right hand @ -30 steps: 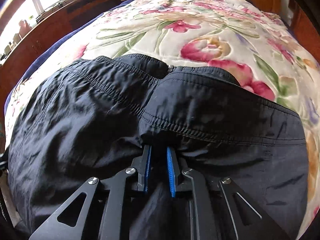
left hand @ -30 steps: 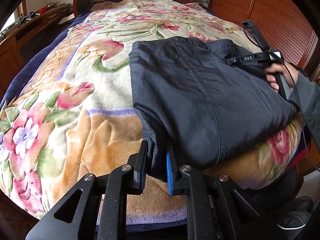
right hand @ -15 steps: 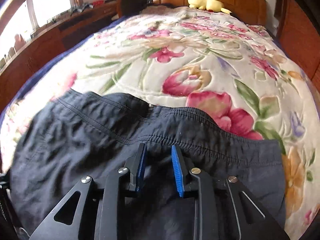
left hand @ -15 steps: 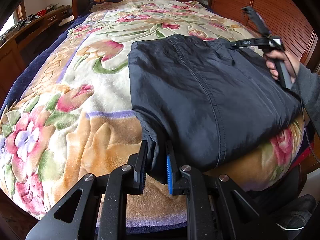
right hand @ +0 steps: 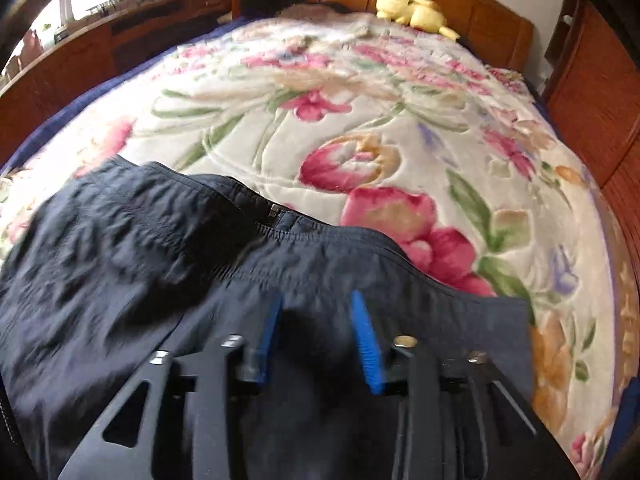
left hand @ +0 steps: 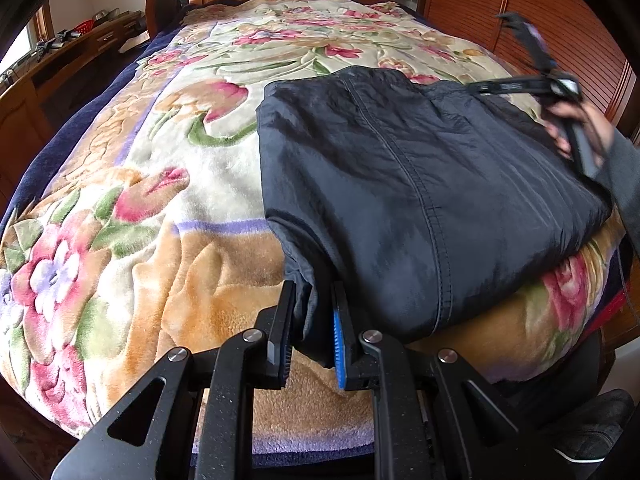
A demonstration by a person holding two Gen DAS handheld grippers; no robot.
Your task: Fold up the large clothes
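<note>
The folded dark trousers [left hand: 404, 184] are laid lengthwise along the bed [left hand: 168, 208], waistband farthest. A corner is pinched by the left gripper [left hand: 313, 322]; the right gripper [right hand: 316, 340], jaws just parted, is left empty.

Garment: dark folded trousers [left hand: 420, 200] on floral blanket [left hand: 132, 216]
Left gripper [left hand: 312, 332]: pinching the near hem
Right gripper [left hand: 500, 88]: hand-held above far edge, blurred

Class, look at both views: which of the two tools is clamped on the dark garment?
The left tool: its pads pinch the near edge of the dark garment. The right tool has just been opening; its blue pads stand apart above the cloth, gripping nothing.
</note>
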